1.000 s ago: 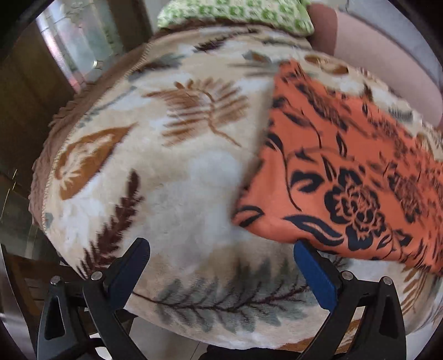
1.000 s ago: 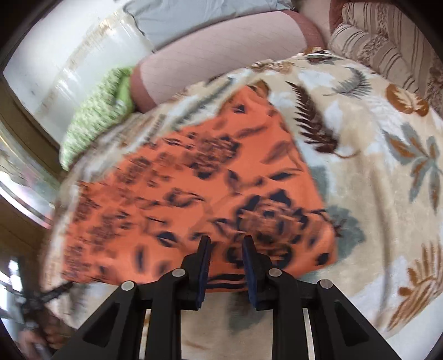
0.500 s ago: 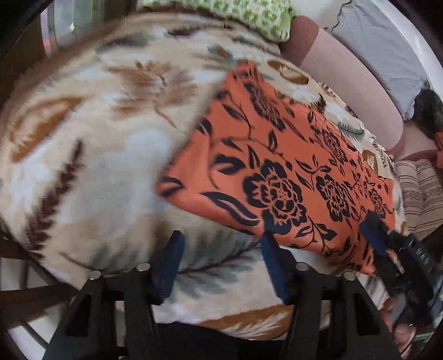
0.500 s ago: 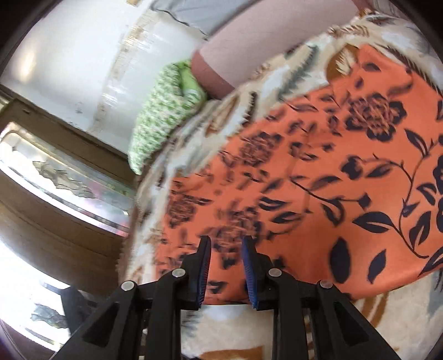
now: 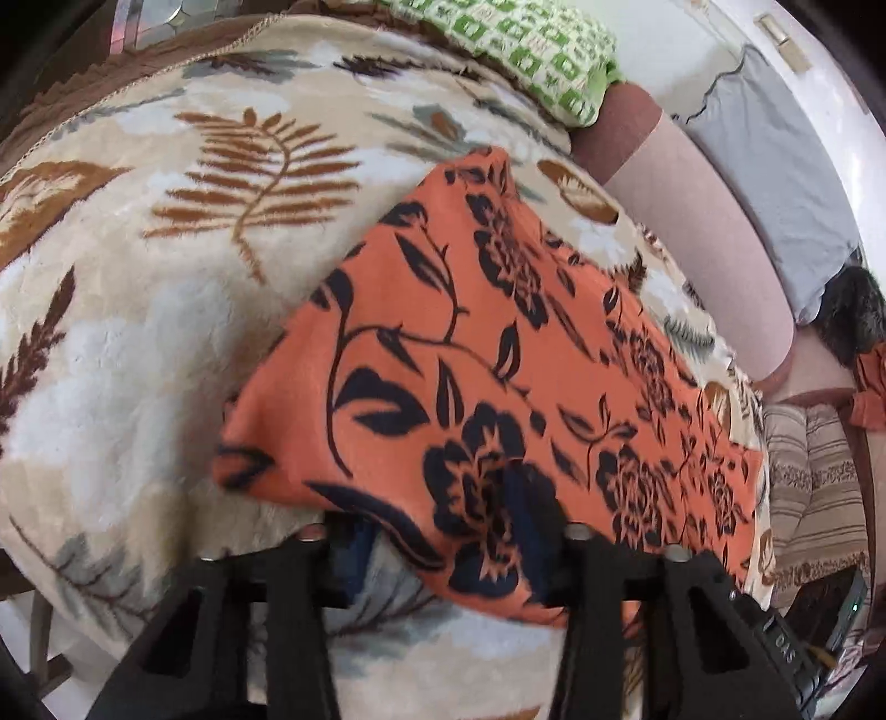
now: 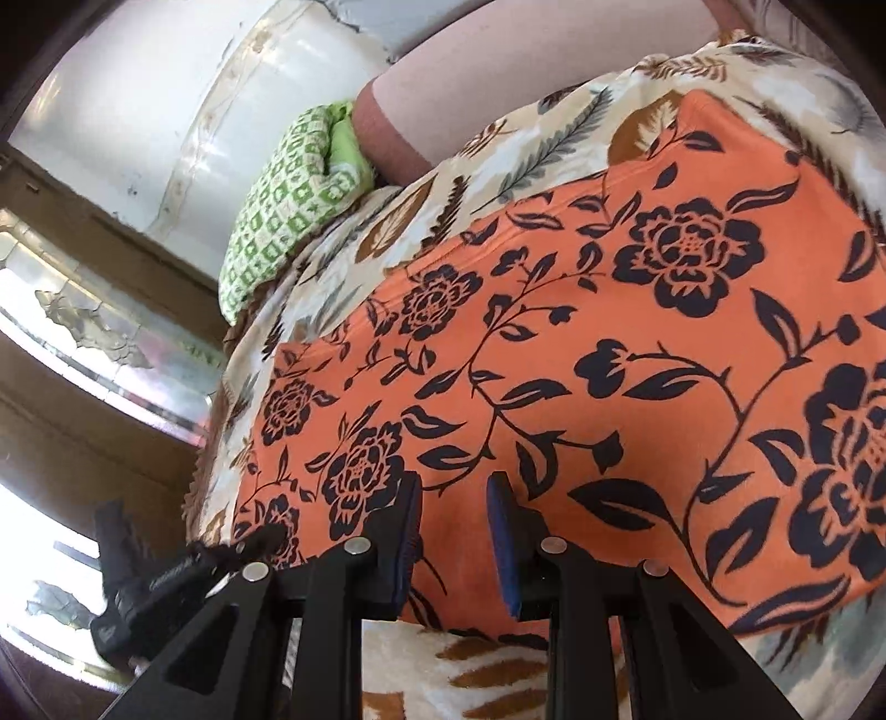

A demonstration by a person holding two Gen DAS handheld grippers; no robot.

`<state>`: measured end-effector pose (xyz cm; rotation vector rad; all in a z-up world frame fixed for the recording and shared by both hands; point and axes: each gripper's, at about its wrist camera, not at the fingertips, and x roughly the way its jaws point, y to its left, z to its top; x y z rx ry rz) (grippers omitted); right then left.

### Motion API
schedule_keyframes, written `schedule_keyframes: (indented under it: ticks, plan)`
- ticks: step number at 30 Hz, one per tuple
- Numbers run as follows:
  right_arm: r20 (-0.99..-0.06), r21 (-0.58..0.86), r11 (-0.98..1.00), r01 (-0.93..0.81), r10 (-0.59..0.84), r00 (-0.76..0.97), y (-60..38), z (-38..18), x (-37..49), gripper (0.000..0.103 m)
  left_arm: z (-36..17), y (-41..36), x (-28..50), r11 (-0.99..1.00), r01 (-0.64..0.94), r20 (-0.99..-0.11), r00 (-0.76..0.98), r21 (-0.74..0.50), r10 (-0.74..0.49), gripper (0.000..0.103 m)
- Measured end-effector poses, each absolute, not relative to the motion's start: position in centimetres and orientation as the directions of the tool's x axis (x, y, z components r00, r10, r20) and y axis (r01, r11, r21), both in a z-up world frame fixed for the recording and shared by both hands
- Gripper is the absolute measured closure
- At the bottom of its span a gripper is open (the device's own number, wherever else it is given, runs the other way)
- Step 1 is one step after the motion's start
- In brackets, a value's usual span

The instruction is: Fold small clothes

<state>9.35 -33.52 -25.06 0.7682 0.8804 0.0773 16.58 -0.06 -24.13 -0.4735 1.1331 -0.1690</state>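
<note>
A leaf-print blanket point(image 5: 166, 343) fills the frame, with a green checked pillow point(image 5: 542, 50) at the top and a pink bolster point(image 5: 692, 221) upper right. The left gripper point(image 5: 443, 531) points steeply down at the bottom edge, jaws closing over the near hem. The right gripper point(image 6: 454, 526) is nearly closed over the same hem; whether it pinches, I cannot tell. The cloth point(image 5: 498, 360), orange with black flowers, lies flat across the centre.
</note>
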Motion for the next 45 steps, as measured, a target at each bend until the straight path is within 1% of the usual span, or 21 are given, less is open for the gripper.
schedule_keyframes:
  ticks: [2, 5, 6, 7, 8, 9, 10, 12, 14, 16, 17, 21, 27, 30, 33, 34, 36, 38, 41, 44, 45]
  plan:
    - [-0.646, 0.652, 0.728, 0.214, 0.385, 0.659, -33.7, -25.3, 9.3, 0.076, -24.3, -0.2, 16.7, 0.891, -0.101, -0.822, 0.443, -0.442, -0.358, 0.071]
    - [-0.648, 0.672, 0.705, 0.226, 0.412, 0.641, -33.8, -26.3, 9.6, 0.075, -24.5, -0.1, 16.3, 0.888, -0.086, -0.804, 0.472, -0.451, -0.363, 0.072]
    - [-0.658, 0.672, 0.701, 0.239, 0.418, 0.626, -33.7, -26.8, 9.8, 0.08, -24.6, -0.1, 16.3, 0.89, -0.081, -0.805, 0.469, -0.449, -0.363, 0.072]
    - [-0.674, 0.665, 0.703, 0.253, 0.418, 0.609, -33.7, -27.3, 10.1, 0.082, -24.8, 0.0, 16.5, 0.884, -0.081, -0.805, 0.459, -0.46, -0.376, 0.069]
    - [-0.679, 0.663, 0.702, 0.26, 0.417, 0.605, -33.7, -27.7, 10.2, 0.082, -25.0, 0.0, 16.7, 0.874, -0.088, -0.8, 0.455, -0.477, -0.391, 0.063]
    - [-0.672, 0.671, 0.695, 0.26, 0.421, 0.609, -33.9, -27.7, 10.2, 0.082, -25.1, 0.2, 16.7, 0.864, -0.098, -0.796, 0.452, -0.493, -0.403, 0.06]
    - [-0.667, 0.678, 0.688, 0.259, 0.429, 0.609, -34.0, -27.9, 10.2, 0.082, -25.2, 0.3, 16.8, 0.852, -0.106, -0.79, 0.449, -0.512, -0.418, 0.058]
    - [-0.666, 0.676, 0.693, 0.249, 0.431, 0.609, -34.0, -28.0, 10.2, 0.082, -25.0, 0.0, 17.0, 0.862, -0.107, -0.8, 0.443, -0.496, -0.405, 0.058]
    - [-0.67, 0.655, 0.722, 0.223, 0.419, 0.613, -33.7, -27.7, 10.0, 0.082, -24.5, -0.7, 17.0, 0.895, -0.101, -0.826, 0.44, -0.435, -0.352, 0.073]
    - [-0.678, 0.626, 0.754, 0.197, 0.402, 0.615, -33.2, -27.4, 9.9, 0.082, -23.9, -1.3, 16.9, 0.905, -0.079, -0.825, 0.45, -0.418, -0.342, 0.081]
    - [-0.682, 0.617, 0.763, 0.192, 0.396, 0.615, -33.0, -27.3, 9.8, 0.082, -23.4, -1.5, 16.7, 0.912, -0.067, -0.823, 0.461, -0.404, -0.331, 0.083]
    - [-0.674, 0.644, 0.738, 0.202, 0.422, 0.606, -33.5, -27.3, 9.6, 0.082, -20.6, -2.9, 15.9, 0.935, 0.007, -0.802, 0.511, -0.356, -0.309, 0.086]
    - [-0.609, 0.751, 0.611, 0.249, 0.497, 0.618, -35.9, -27.7, 8.4, 0.079, -15.1, -7.2, 14.5, 0.945, 0.16, -0.756, 0.569, -0.286, -0.325, 0.089]
    - [-0.593, 0.753, 0.604, 0.26, 0.454, 0.665, -37.3, -26.9, 7.3, 0.079, -12.8, -10.6, 13.7, 0.937, 0.25, -0.736, 0.581, -0.245, -0.347, 0.091]
    - [-0.56, 0.767, 0.581, 0.273, 0.399, 0.726, -39.5, -26.3, 5.6, 0.077, -10.8, -15.3, 12.4, 0.903, 0.365, -0.711, 0.571, -0.228, -0.411, 0.095]
    - [-0.547, 0.777, 0.564, 0.28, 0.384, 0.744, -40.3, -26.2, 5.1, 0.077, -10.4, -16.8, 11.9, 0.889, 0.402, -0.703, 0.567, -0.22, -0.43, 0.099]
    - [-0.517, 0.802, 0.519, 0.297, 0.352, 0.78, -42.5, -26.2, 3.8, 0.077, -9.8, -20.2, 10.6, 0.847, 0.488, -0.688, 0.541, -0.211, -0.484, 0.099]
    - [-0.486, 0.826, 0.471, 0.311, 0.314, 0.816, -44.8, -26.2, 2.3, 0.078, -9.6, -25.1, 8.5, 0.785, 0.6, -0.688, 0.507, -0.151, -0.519, 0.099]
    - [-0.447, 0.854, 0.409, 0.321, 0.263, 0.855, -47.7, -26.3, 0.4, 0.078, -9.6, -27.6, 7.4, 0.756, 0.64, -0.684, 0.492, -0.135, -0.538, 0.099]
    - [-0.413, 0.877, 0.37, 0.305, 0.257, 0.874, -49.3, -26.3, -0.8, 0.076, -9.2, -25.0, 8.6, 0.79, 0.598, -0.662, 0.539, -0.134, -0.521, 0.097]
    - [-0.407, 0.878, 0.375, 0.297, 0.261, 0.875, -49.4, -26.1, -0.9, 0.067, -9.4, -22.8, 9.6, 0.826, 0.549, -0.661, 0.574, -0.128, -0.484, 0.095]
